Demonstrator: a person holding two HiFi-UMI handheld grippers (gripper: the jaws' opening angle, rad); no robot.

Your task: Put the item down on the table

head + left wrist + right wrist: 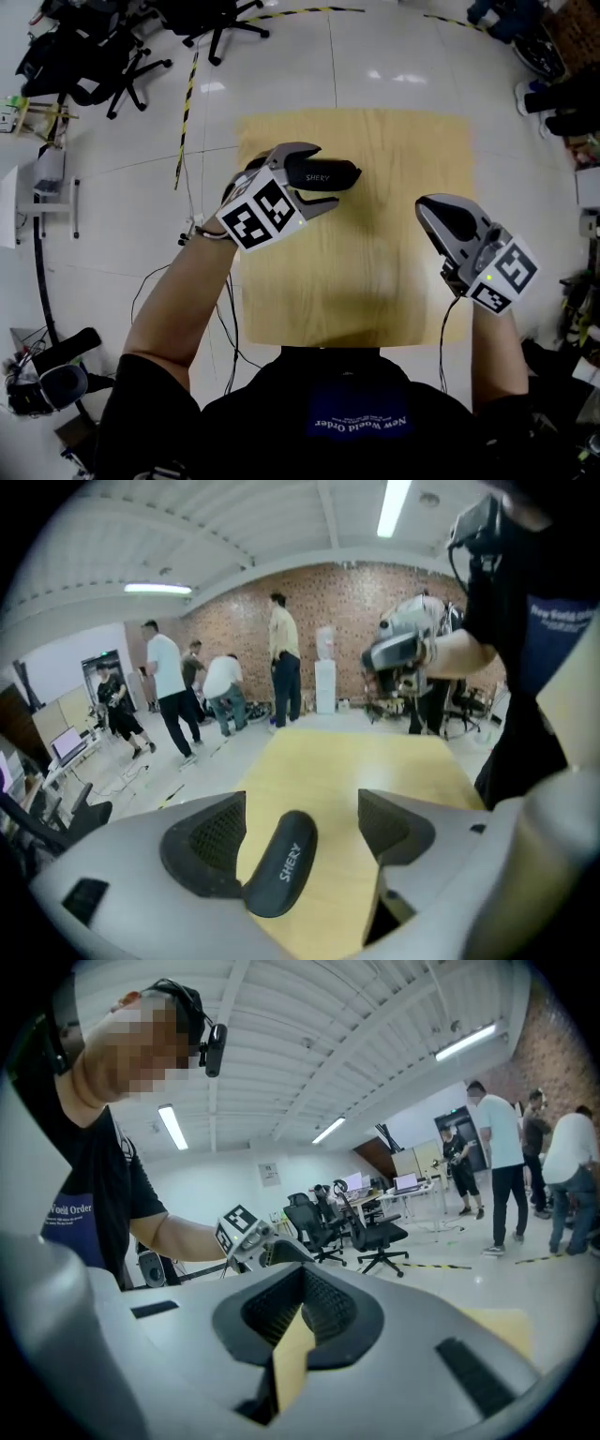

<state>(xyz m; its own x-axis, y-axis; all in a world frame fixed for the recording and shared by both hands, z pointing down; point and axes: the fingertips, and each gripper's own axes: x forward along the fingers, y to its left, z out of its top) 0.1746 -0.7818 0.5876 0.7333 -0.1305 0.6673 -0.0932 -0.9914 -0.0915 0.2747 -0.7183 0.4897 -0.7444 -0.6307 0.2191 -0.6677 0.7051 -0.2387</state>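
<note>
A black oblong case (323,175) printed SHERY lies over the far left part of the light wooden table (375,281). My left gripper (325,176) is open around it, one jaw on each side. In the left gripper view the case (279,864) rests against the left pad (211,841), with a clear gap to the right pad (394,825); whether it rests on the tabletop (356,761) I cannot tell. My right gripper (429,208) hovers over the table's right side, shut with nothing in it. Its pads (319,1302) meet, leaving only a thin wedge.
Black office chairs (94,56) stand on the floor at the far left. A yellow-black taped cable (186,108) and loose wires (42,272) run left of the table. Several people (169,691) stand near a brick wall beyond the table's end.
</note>
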